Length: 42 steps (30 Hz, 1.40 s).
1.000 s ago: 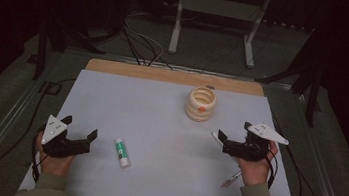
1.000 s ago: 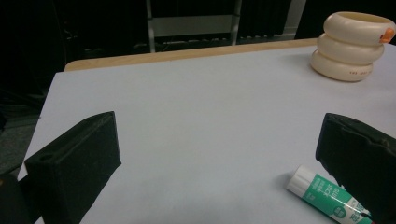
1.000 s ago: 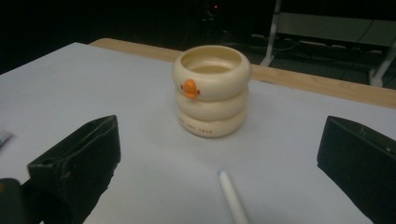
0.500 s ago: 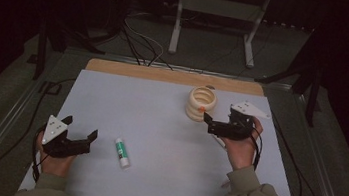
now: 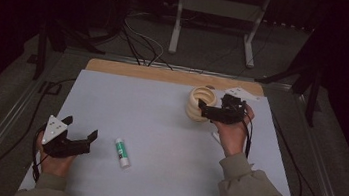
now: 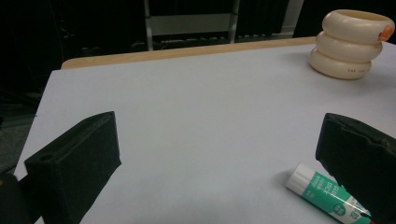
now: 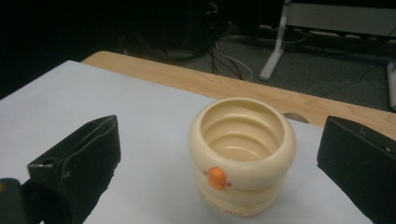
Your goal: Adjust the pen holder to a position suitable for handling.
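A cream ribbed cup with an orange dot stands upright at the back right of the white table sheet. My right gripper is open right beside it, jaws pointing left. In the right gripper view the cup stands between the wide-apart jaws of that gripper, untouched. A white and green glue stick lies near the front. My left gripper rests open just left of it. In the left gripper view, the glue stick lies by the right jaw of the gripper, and the cup stands far off.
A wooden strip borders the table's far edge. Behind it on the dark floor are a metal stand and loose cables. A small pale item lies on the sheet under the right hand; what it is I cannot tell.
My right gripper has moved forward and left, from the table's right side up to the cup. The left gripper and the glue stick have stayed put.
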Each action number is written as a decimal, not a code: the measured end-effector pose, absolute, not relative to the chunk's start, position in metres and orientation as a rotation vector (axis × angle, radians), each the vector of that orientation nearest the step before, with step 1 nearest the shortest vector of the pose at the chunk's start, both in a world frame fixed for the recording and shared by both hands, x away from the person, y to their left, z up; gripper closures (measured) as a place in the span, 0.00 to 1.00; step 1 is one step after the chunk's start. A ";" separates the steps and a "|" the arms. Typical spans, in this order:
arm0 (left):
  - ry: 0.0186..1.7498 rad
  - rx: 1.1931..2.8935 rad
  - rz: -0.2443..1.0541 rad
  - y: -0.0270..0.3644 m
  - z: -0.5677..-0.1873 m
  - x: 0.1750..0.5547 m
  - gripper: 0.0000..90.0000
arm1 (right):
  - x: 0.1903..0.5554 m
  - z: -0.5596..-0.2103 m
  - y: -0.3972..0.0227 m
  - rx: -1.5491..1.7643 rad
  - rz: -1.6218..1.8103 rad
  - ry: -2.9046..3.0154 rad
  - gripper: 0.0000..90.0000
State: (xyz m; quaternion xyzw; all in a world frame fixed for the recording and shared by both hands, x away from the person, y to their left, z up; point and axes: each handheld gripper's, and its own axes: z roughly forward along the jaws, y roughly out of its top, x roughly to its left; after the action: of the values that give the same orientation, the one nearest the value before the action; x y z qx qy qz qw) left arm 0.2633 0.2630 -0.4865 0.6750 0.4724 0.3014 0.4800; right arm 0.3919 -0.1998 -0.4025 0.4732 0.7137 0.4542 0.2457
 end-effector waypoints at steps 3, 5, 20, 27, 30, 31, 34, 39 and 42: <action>1.153 1.646 0.734 0.263 -0.487 0.264 0.00 | 0.401 -0.406 -0.201 1.328 1.217 1.950 0.00; 1.153 1.648 0.734 0.263 -0.487 0.264 0.00 | 0.407 -0.408 -0.202 1.345 1.210 1.947 0.00; 1.148 1.651 0.729 0.263 -0.487 0.264 0.00 | 0.449 -0.420 -0.196 1.435 1.062 1.969 0.01; 1.151 1.643 0.732 0.264 -0.487 0.264 0.00 | 0.464 -0.437 -0.199 1.537 0.953 1.945 0.21; 1.151 1.648 0.732 0.264 -0.487 0.264 0.00 | 0.472 -0.447 -0.201 1.623 0.925 1.953 0.42; 1.151 1.648 0.732 0.264 -0.487 0.264 0.00 | 0.474 -0.451 -0.202 1.664 0.889 1.952 0.49; 1.149 1.650 0.734 0.264 -0.487 0.264 0.00 | 0.477 -0.460 -0.207 1.732 0.892 1.962 0.67; 1.150 1.647 0.734 0.265 -0.487 0.264 0.00 | 0.473 -0.457 -0.205 1.717 0.860 1.950 0.86; 1.150 1.646 0.735 0.264 -0.487 0.264 0.00 | 0.471 -0.457 -0.203 1.703 0.849 1.962 0.86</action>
State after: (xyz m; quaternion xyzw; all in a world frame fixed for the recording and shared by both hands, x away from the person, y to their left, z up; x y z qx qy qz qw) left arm 0.2635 0.2645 -0.4867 0.6748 0.4717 0.3015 0.4809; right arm 0.4710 -0.2031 -0.4572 0.6102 0.7029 0.3041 0.2027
